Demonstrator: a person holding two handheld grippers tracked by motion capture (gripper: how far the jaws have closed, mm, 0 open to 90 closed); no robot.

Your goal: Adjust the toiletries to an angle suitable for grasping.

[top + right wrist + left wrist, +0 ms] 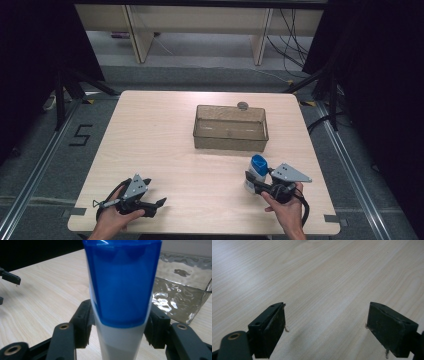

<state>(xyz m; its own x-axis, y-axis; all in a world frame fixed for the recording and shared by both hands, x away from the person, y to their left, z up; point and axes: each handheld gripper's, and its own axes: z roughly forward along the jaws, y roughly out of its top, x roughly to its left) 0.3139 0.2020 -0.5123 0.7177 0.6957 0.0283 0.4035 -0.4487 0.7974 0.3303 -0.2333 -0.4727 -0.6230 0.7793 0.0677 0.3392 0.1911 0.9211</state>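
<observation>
Holding the white tube (256, 174) with its blue cap upward, we have the right gripper (255, 185) clamped on the tube's white body, one jaw on each side, just below the cap. The right gripper view shows the blue cap (122, 280) rising above the jaws, so the grip sits low enough to leave the cap free. We judge that this upright hold keeps the tube steady for carrying, and that the low grip lets it be lowered into a container without the jaws meeting the wall first.

The tube stands at the near right of the tabletop (150, 145), just in front of the clear plastic bin (230, 128), which sits toward the far middle and looks empty apart from reflections. That closeness suggests to us that the bin is where the tube is meant to go.

Our left gripper (159, 202) rests at the near left corner, well apart from the tube and the bin. Its jaws stand wide apart over bare wood, with nothing between them, as the left gripper view shows. We take it to be parked out of the way, ready if a second hold is needed.
</observation>
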